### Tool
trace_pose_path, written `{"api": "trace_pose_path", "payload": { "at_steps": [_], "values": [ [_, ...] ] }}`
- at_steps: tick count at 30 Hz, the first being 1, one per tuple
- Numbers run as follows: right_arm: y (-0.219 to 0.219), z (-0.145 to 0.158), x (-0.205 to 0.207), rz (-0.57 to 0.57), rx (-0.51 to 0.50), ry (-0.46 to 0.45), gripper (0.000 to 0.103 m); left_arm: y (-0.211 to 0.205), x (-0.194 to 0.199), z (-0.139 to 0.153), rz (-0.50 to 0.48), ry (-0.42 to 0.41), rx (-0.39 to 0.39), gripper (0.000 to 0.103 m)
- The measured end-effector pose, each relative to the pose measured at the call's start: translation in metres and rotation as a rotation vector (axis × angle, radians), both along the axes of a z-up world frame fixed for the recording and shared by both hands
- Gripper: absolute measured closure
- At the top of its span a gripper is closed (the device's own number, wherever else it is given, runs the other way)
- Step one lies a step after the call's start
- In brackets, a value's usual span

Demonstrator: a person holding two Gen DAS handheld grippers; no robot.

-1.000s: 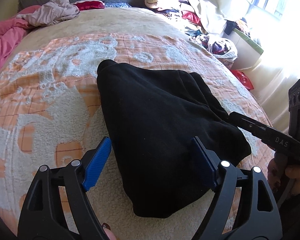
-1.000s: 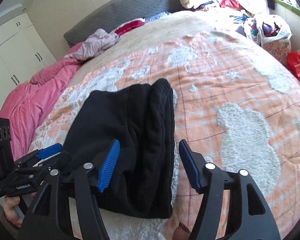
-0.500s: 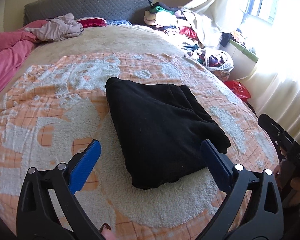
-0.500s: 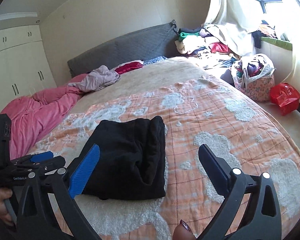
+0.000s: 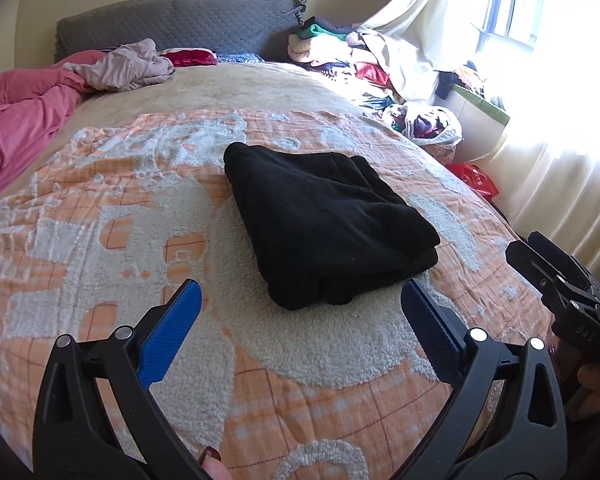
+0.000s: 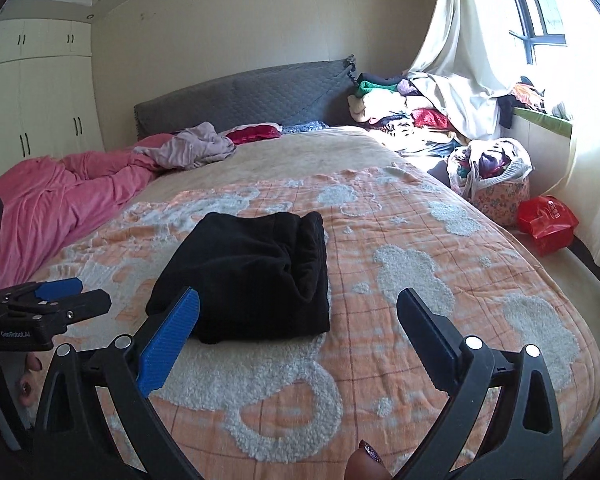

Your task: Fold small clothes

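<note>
Both tools hang clear of the cloth, left gripper (image 5: 300, 316) and right gripper (image 6: 298, 320) each with jaws spread wide after opening just now, nothing between them. Ahead of both, lying on the orange blanket (image 5: 100, 240), sits the black garment (image 5: 324, 224), apart from either set of fingers. It looks like soft, thick fleece: light, floppy, not slippery, nothing breakable. A pinch at the stacked near edge, through all layers, would likely keep the bundle together. It's a neat, thick, squarish fold, plain black, layers showing along its right side.
</note>
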State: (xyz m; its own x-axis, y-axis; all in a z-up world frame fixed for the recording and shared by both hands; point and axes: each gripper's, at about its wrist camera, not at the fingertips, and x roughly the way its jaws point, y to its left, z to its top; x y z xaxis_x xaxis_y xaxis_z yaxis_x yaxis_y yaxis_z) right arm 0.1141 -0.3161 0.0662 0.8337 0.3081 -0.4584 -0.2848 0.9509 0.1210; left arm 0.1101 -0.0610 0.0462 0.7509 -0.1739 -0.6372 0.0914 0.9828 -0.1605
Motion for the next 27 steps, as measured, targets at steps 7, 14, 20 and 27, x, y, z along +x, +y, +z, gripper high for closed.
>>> {"api": "trace_pose_path", "payload": {
  "at_steps": [7, 14, 20, 27],
  "values": [
    [0.007, -0.031, -0.033, -0.034, -0.038, 0.039, 0.005, 0.008, -0.020, -0.024, 0.017, 0.028, 0.019, 0.009],
    [0.014, -0.057, -0.037, -0.030, -0.043, 0.091, 0.005, 0.022, -0.031, -0.044, 0.054, 0.055, 0.012, 0.009],
    [0.018, -0.059, -0.036, -0.029, -0.062, 0.087, 0.005, 0.024, -0.033, -0.046, 0.065, 0.056, 0.014, 0.009],
    [0.021, -0.060, -0.034, -0.028, -0.078, 0.086, 0.005, 0.020, -0.036, -0.048, 0.059, 0.066, 0.017, 0.009]
  ]
}}
